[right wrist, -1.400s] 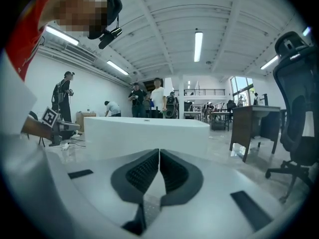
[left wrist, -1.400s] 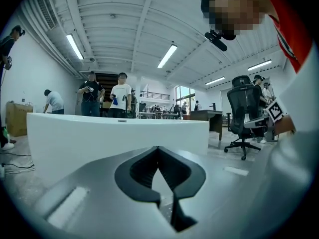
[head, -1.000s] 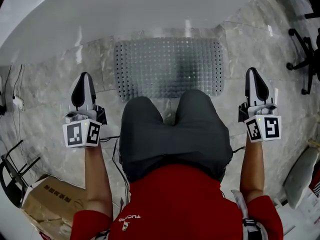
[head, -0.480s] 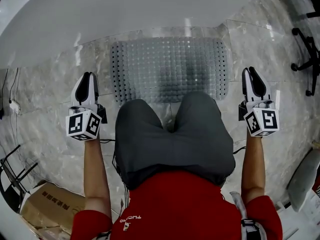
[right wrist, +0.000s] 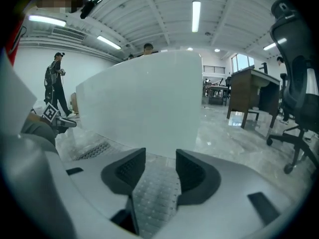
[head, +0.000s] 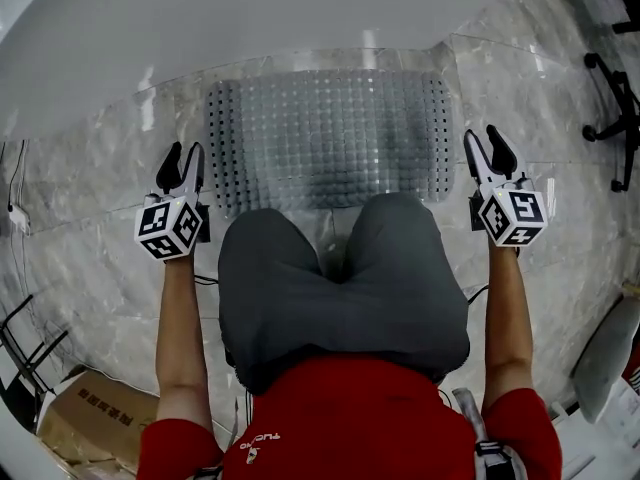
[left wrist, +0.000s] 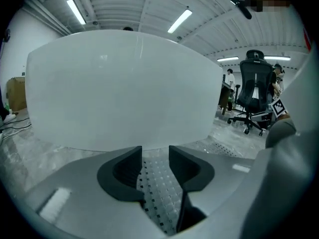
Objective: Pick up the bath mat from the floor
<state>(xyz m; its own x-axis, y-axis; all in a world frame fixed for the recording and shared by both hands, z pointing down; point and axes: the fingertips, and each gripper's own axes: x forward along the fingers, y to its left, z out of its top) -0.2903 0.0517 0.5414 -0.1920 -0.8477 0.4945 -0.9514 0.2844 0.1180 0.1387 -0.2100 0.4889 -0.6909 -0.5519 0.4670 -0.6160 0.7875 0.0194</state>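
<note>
The bath mat (head: 330,133) is a translucent grey studded sheet with rows of holes, flat on the marble floor against the tub. My left gripper (head: 181,160) hovers just off the mat's left end, and my right gripper (head: 482,148) just off its right end. Both have just been opening, and their jaws stand parted with nothing pressed between them. In the left gripper view the mat (left wrist: 158,185) shows on the floor through the gap of the left gripper (left wrist: 155,152). In the right gripper view the mat (right wrist: 154,193) lies likewise under the right gripper (right wrist: 160,156).
A white bathtub (head: 250,18) fills the space behind the mat. The person's grey-trousered knees (head: 340,268) cover the mat's near edge. Office chairs (head: 612,108) stand at the right, with a cardboard box (head: 90,418) and cables (head: 15,218) at the left. People (right wrist: 55,78) stand far off.
Both grippers have come down and forward to the mat's two ends. Their jaws, shut a second ago, now stand parted. The mat looks larger and nearer.
</note>
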